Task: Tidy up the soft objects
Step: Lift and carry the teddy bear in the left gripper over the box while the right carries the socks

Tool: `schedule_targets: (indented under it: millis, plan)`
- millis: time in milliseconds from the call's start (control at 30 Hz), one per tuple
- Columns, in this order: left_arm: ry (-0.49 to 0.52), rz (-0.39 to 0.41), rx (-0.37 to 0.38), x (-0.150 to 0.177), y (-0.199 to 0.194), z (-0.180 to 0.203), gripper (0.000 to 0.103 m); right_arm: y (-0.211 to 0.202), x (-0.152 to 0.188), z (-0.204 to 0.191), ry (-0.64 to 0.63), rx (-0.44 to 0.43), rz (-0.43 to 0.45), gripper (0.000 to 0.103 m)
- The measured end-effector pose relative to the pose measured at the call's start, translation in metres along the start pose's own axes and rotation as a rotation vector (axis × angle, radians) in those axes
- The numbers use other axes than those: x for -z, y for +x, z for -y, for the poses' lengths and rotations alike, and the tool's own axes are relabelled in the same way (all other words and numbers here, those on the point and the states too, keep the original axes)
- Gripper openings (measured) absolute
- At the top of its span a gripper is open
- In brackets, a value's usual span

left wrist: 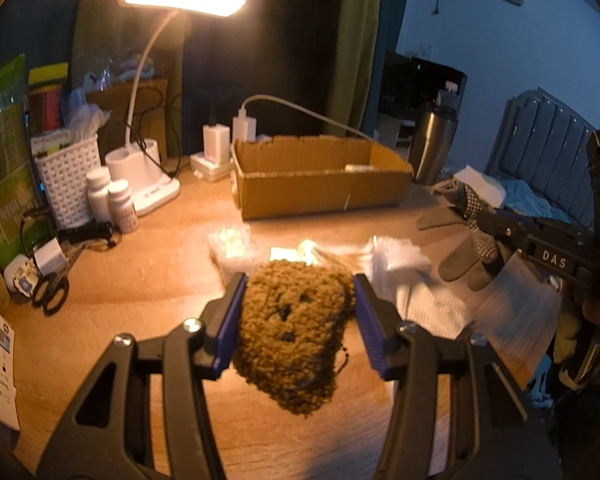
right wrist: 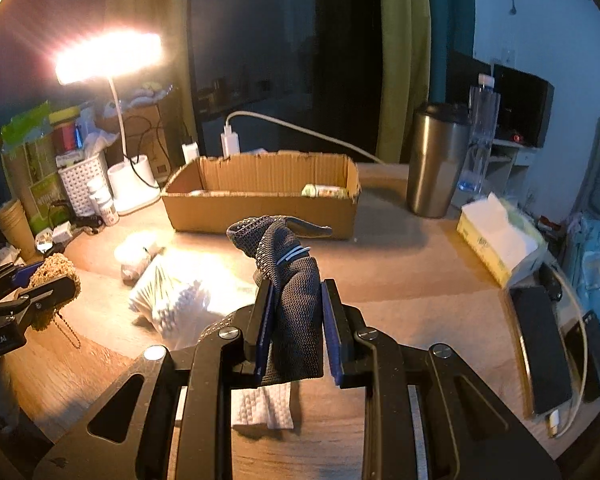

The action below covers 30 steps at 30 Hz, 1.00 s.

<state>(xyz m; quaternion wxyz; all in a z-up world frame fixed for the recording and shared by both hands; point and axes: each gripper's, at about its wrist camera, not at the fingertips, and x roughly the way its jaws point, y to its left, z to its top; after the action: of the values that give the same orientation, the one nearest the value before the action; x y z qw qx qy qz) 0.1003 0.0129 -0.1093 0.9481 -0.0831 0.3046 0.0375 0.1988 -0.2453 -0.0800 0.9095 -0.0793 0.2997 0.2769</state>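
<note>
Two soft things are held clear above the wooden desk [left wrist: 100, 280]: a brown fuzzy toy [left wrist: 296, 332] is clamped between the blue pads of the left gripper [left wrist: 298, 328], and a grey knit glove [right wrist: 296, 304] is pinched by its cuff in the right gripper [right wrist: 296, 332], its fingers drooping forward. The open cardboard box [right wrist: 260, 210] beyond them is judged to be the likely destination, so both loads are best carried level over its near wall before anything is let go. Each grip should be kept firm until the item is well inside, with the toy's dangling bead chain [right wrist: 66, 330] lifted past the cotton swabs [right wrist: 172, 304].
</note>
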Motion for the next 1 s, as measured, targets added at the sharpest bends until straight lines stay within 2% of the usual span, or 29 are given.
schedule_targets:
  millis: [533, 1000]
  plan:
    - [-0.016, 0.114, -0.002, -0.035, -0.015, 0.001, 0.053, -0.021, -0.039, -0.005, -0.049, -0.007, 0.107, 0.025]
    - [0.005, 0.192, -0.002, -0.073, -0.012, 0.014, 0.053, -0.021, -0.071, -0.006, -0.087, -0.038, 0.178, 0.025]
